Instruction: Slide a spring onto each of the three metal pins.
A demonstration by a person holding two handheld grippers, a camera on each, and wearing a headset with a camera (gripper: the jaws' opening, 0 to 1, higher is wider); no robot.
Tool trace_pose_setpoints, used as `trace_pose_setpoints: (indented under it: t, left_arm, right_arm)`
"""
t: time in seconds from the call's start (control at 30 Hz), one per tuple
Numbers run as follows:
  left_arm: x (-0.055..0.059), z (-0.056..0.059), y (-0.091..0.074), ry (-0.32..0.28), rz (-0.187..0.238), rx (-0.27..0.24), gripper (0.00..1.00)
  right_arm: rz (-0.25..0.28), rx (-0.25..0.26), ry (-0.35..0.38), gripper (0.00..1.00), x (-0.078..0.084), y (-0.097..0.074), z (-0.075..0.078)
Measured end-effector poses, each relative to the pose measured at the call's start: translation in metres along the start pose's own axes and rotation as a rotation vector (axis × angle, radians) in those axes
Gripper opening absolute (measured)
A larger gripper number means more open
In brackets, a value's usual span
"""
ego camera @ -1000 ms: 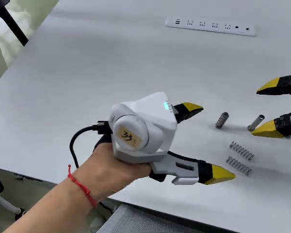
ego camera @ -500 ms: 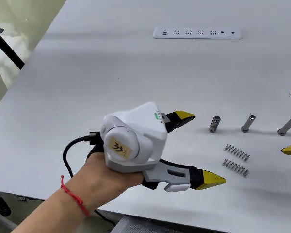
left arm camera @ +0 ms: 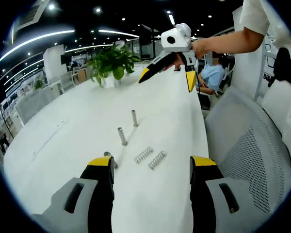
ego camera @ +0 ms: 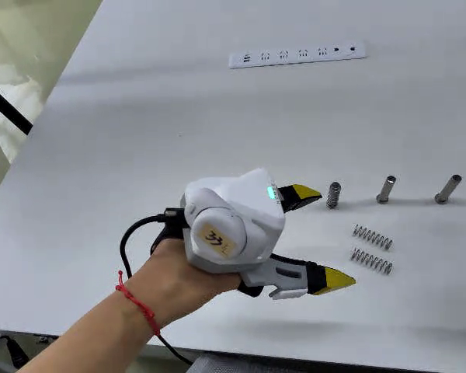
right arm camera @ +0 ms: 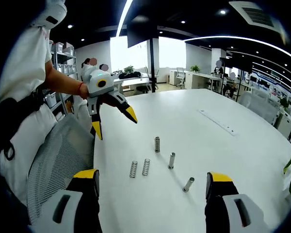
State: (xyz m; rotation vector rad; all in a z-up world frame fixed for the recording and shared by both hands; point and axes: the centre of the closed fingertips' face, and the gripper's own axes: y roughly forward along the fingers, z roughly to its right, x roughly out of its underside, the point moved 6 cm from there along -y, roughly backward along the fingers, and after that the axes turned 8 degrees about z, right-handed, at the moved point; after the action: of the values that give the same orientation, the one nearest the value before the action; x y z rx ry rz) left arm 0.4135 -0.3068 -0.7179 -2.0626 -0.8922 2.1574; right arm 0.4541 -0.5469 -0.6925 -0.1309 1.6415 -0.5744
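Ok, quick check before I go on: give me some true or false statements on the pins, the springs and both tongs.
1. The pin nearest the left tongs already has a fitted spring on it. True.
2. All three pins carry springs. False: the two other pins are bare.
3. Two loose springs lie side by side on the table. True.
4. The left tongs are shut on a spring. False: they are open and hold nothing.
5. The right tongs are open and empty. True.
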Motion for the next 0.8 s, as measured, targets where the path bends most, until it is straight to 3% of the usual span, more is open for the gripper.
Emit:
trace_pose_setpoints:
  t: [0.27, 0.5, 0.6, 0.8]
  left_arm:
    - [0.013, -0.001, 0.021, 0.068, -0.084, 0.052, 0.46]
    - [0.024, 0.002, 0.040, 0.149, -0.163, 0.123, 0.31]
    - [0.026, 0.004, 0.049, 0.185, -0.192, 0.151, 0.29]
    - [0.035, 0.004, 0.066, 0.201, -0.247, 0.172, 0.21]
  right_arm:
    - [0.011, 0.036, 0.023, 0.91, 0.022, -0.015, 0.001]
    - [0.018, 0.077, 0.049, 0.89, 0.034, -0.024, 0.000]
    - [0.023, 0.084, 0.056, 0.88, 0.037, -0.027, 0.000]
    - [0.033, 0.100, 0.069, 0.88, 0.042, -0.032, -0.002]
